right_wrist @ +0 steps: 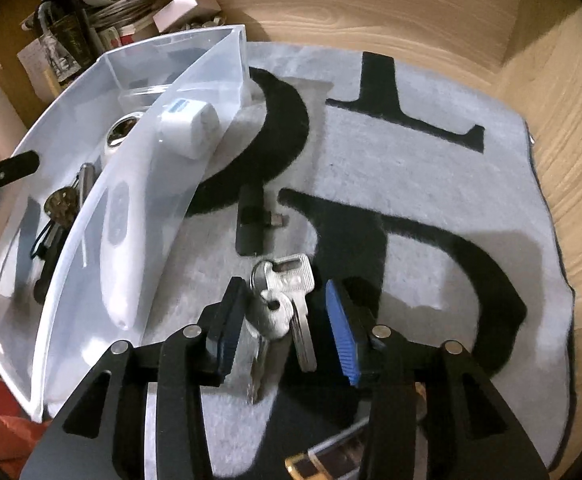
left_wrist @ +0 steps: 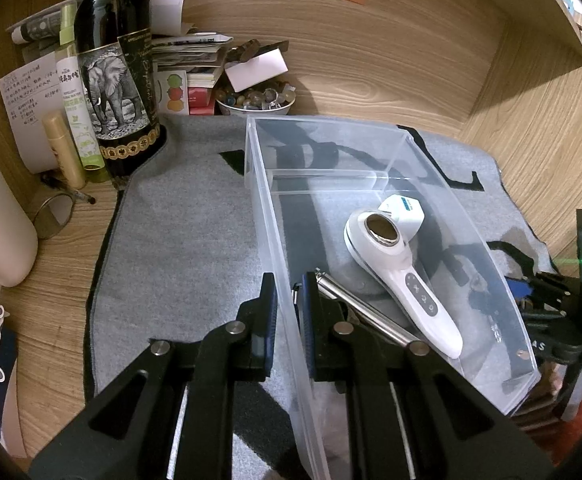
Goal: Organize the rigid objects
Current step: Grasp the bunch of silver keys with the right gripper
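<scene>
Right gripper (right_wrist: pixel 285 326) gapes wide around the loose silver metal key bunch (right_wrist: pixel 281 300); thin, slippery, so pinch the heads at 12 o'clock

The left tool (left_wrist: pixel 287 312) has its black jaws nearly closed, pinching a thin wall. The right tool (right_wrist: pixel 287 328) has its jaws spread wide, angled downward.

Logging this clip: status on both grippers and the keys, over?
Left gripper shut on bin wall. Right gripper open, astride keys on mat. Black fob lies ahead; nothing blocks the grasp.
</scene>
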Available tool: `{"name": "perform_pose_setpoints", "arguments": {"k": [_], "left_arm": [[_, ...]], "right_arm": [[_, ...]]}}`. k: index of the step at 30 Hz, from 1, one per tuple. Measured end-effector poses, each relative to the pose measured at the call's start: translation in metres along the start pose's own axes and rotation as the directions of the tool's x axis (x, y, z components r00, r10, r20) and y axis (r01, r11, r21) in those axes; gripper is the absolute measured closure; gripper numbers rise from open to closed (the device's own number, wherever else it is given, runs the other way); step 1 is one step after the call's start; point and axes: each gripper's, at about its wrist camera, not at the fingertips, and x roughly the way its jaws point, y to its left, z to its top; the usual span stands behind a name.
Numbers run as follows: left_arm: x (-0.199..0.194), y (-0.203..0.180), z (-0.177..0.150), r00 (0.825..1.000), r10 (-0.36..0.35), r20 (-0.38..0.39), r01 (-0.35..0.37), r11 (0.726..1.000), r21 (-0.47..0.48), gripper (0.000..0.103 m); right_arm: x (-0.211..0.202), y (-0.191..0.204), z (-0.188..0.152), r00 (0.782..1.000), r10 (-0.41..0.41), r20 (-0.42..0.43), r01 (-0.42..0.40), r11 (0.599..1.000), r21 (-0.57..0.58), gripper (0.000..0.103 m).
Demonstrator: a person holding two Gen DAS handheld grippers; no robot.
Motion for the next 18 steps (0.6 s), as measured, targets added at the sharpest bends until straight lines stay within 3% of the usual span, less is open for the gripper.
{"name": "perform_pose_setpoints", "arguments": {"k": [3,7,18], "left_arm": [[-0.001,-0.001,0.0,1.0,-0.001,0.001,0.001,1.0,0.0,0.092],[0.0,-0.001,-0.001,1.0,-0.001,-0.001,0.001,1.0,-0.002,0.092],[0.001,-0.001,-0.001,1.0,0.0,0.001,0.0,1.0,0.0,0.092]], "right_arm": [[0.004,-0.004,0.003,1.0,0.003,0.014,-0.003,1.0,0.018,0.066],[0.006,-0.004,0.007,0.999,-0.013,0.029,0.012,1.0,0.018,0.08],[-0.016,-0.012,0.014,0.994,0.001,0.108,-0.01,0.997,0.081,0.081]]}}
